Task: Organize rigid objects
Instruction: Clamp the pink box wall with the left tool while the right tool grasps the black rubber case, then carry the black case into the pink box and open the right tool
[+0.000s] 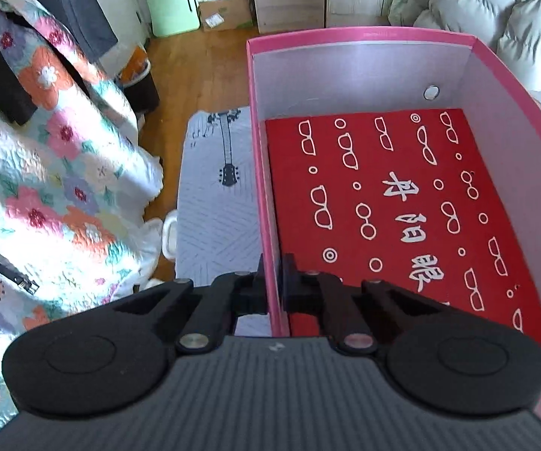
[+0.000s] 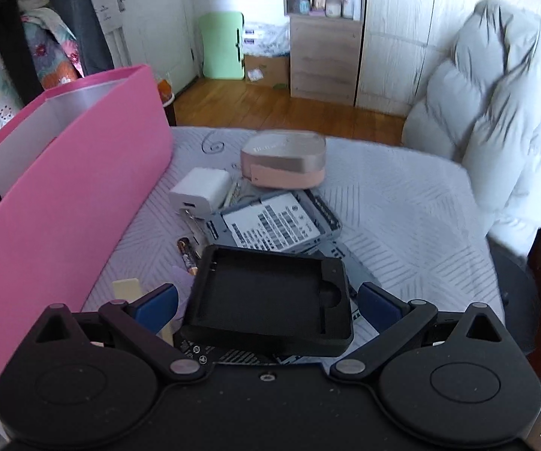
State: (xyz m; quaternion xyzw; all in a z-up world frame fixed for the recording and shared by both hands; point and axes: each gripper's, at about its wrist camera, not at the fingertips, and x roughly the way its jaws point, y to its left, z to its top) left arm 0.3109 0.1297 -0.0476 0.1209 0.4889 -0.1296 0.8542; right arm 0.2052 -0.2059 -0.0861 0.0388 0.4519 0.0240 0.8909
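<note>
The left gripper has its jaws closed on the near left wall of the pink box, one finger outside and one inside, so it steadies the box by its rim. Inside, the box holds only a red sheet printed with white outlines of spectacles and a column of white Chinese characters, which look like 丹阳眼 with the rest cut off by the gripper.

The right gripper is spread wide, its blue-padded fingers standing either side of a black tray without clearly pressing on it; the tray lies straight ahead between them, its longer side running across the opening. Whether the pads touch its edges cannot be told. The box stands to the left of this gripper, so the right hand is the nearer one for the pile.

Beyond the tray on the grey bedcover lie a white charger, a grey device with a label too blurred to read, a pink case and a small battery
</note>
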